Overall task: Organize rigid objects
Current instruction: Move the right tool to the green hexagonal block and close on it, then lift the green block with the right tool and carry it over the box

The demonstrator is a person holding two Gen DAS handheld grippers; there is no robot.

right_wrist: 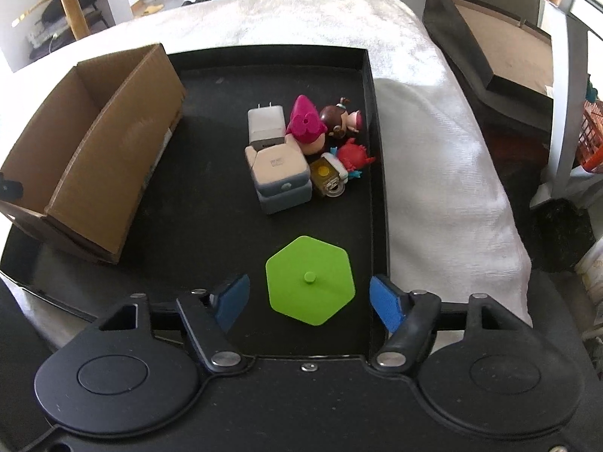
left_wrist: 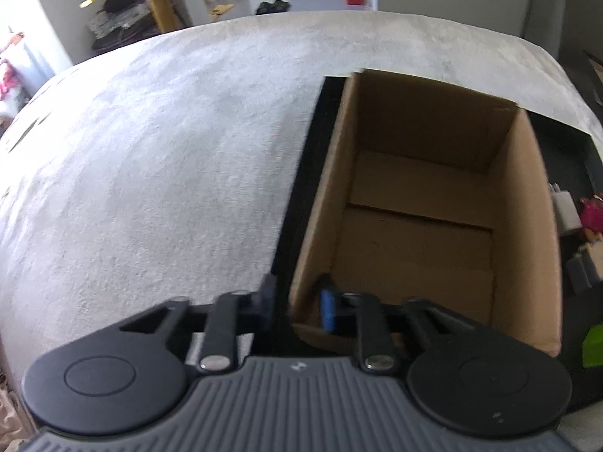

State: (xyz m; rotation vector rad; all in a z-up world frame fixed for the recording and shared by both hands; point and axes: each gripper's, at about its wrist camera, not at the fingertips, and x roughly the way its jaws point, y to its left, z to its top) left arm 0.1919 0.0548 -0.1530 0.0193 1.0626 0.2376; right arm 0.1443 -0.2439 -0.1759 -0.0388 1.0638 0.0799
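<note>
Left tongs (left_wrist: 297, 303) clamped on cardboard box (left_wrist: 426, 203) wall, steadying it; right tongs (right_wrist: 309, 297) open, straddling green lid (right_wrist: 311, 280) near tray (right_wrist: 371, 86) front edge, for lifting.

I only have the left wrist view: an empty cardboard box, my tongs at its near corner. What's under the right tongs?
Observer: A green hexagonal piece with a small knob, flat on the black tray, between the open right tongs, untouched.
Operator: Anything else left to sort?
Observer: A cluster beyond it: a white charger, a pink-hatted figurine and other small toys.
Operator: Where's the box from there?
Observer: The cardboard box stands on the tray's left side, apart from the cluster.
</note>
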